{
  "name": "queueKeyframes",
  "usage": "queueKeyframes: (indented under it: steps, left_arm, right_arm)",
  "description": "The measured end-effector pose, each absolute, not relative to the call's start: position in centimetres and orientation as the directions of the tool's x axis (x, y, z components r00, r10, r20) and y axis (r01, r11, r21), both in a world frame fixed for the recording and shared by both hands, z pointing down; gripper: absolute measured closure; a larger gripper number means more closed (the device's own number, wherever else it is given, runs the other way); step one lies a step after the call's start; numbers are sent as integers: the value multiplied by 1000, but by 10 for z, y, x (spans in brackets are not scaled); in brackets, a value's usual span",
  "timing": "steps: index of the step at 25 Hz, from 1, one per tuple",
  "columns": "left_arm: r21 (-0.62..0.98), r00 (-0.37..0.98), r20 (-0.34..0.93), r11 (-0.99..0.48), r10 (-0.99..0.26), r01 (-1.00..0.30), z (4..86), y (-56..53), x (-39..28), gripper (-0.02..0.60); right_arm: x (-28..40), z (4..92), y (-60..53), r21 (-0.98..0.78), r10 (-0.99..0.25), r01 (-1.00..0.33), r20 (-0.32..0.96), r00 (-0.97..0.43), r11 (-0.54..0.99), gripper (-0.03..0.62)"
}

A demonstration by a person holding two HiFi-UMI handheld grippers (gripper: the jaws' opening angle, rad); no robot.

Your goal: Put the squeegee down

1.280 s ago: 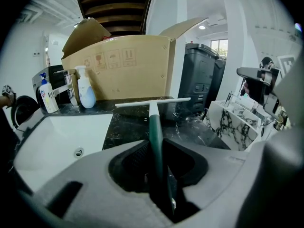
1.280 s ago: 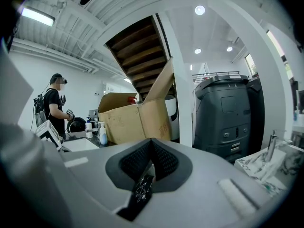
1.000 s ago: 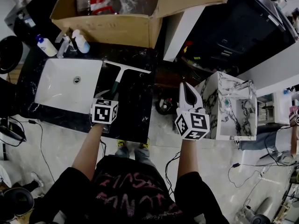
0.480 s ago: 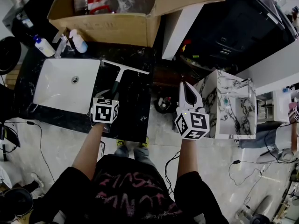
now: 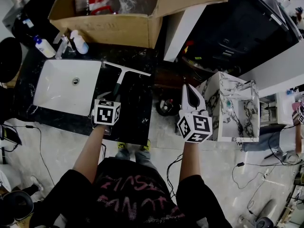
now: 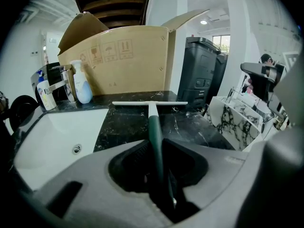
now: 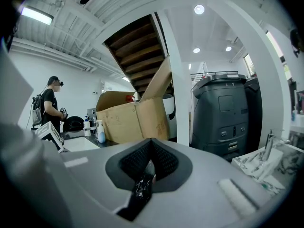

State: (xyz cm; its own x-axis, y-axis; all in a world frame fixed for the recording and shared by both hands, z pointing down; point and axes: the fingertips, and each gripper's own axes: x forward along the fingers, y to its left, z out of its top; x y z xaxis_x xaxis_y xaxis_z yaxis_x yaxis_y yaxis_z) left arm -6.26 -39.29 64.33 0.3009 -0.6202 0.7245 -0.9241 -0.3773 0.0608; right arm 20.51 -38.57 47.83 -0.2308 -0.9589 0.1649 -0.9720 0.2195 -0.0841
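At 9 o'clock of your left gripper (image 5: 114, 99), the white rectangular basin (image 5: 61, 87) sits sunk in the black marble surface (image 5: 137, 115). That gripper is clamped on the dark green handle of the white-bladed squeegee (image 5: 122, 78). The blade rests on the surface just right of the basin, at the gripper's 12 o'clock (crosswise, near the brown cardboard box (image 5: 118, 27)). Your right gripper (image 5: 190, 90) has its jaws pressed together on nothing, off the surface, with the white marble-patterned cabinet (image 5: 235, 110) at its 3 o'clock.
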Motion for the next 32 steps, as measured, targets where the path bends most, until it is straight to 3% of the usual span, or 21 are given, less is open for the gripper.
queueKeyframes:
  steps: [21, 32]
  left_arm:
    - [64, 299, 777, -404, -553, -912, 660, -385, -61, 469]
    - [94, 345, 749, -424, -566, -901, 651, -378, -62, 425]
  right_arm:
    - [203, 481, -382, -83, -957, -972, 172, -233, 222, 582]
    - [202, 475, -377, -86, -960, -972, 158, -231, 219, 582]
